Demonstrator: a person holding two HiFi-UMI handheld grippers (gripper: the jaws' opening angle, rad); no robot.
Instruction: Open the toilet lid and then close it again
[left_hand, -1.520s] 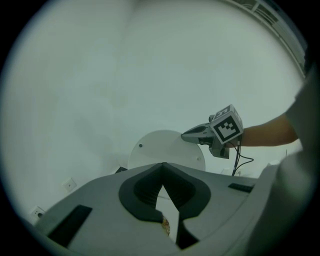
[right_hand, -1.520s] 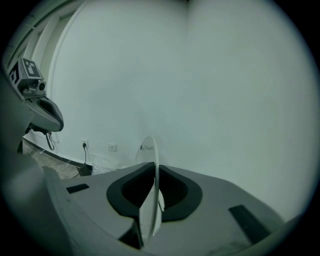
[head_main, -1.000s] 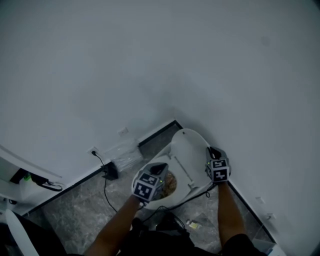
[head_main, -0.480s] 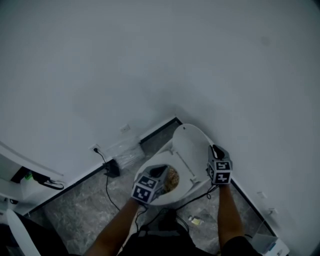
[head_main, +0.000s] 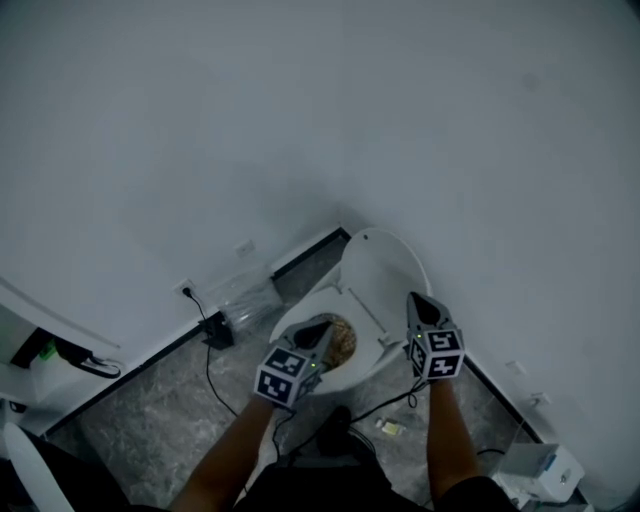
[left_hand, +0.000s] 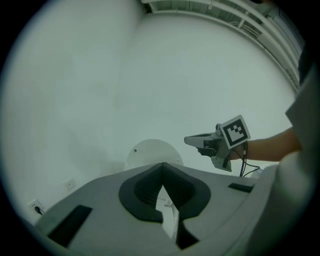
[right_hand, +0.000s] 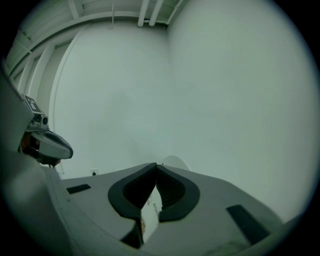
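The white toilet stands in the corner with its lid (head_main: 380, 272) raised against the wall and the bowl (head_main: 338, 345) uncovered. My left gripper (head_main: 318, 334) hovers over the bowl's near rim, shut and empty. My right gripper (head_main: 418, 303) hangs beside the lid's right edge, apart from it; its jaws have just been closing with nothing between them and now stand shut. In the left gripper view the left gripper (left_hand: 162, 169) points at the round lid (left_hand: 150, 152), with the right gripper (left_hand: 194, 141) alongside. In the right gripper view the right gripper (right_hand: 156, 167) points toward the lid (right_hand: 176, 162).
A wall socket with a black cable and adapter (head_main: 213, 332) and a clear plastic bag (head_main: 246, 298) lie left of the toilet. A white box (head_main: 540, 468) sits at the lower right, a small packet (head_main: 389, 427) on the grey marble floor (head_main: 150, 440).
Both grippers have risen and drawn back from the toilet toward me. The right gripper has come away from the lid's edge. The lid stays raised.
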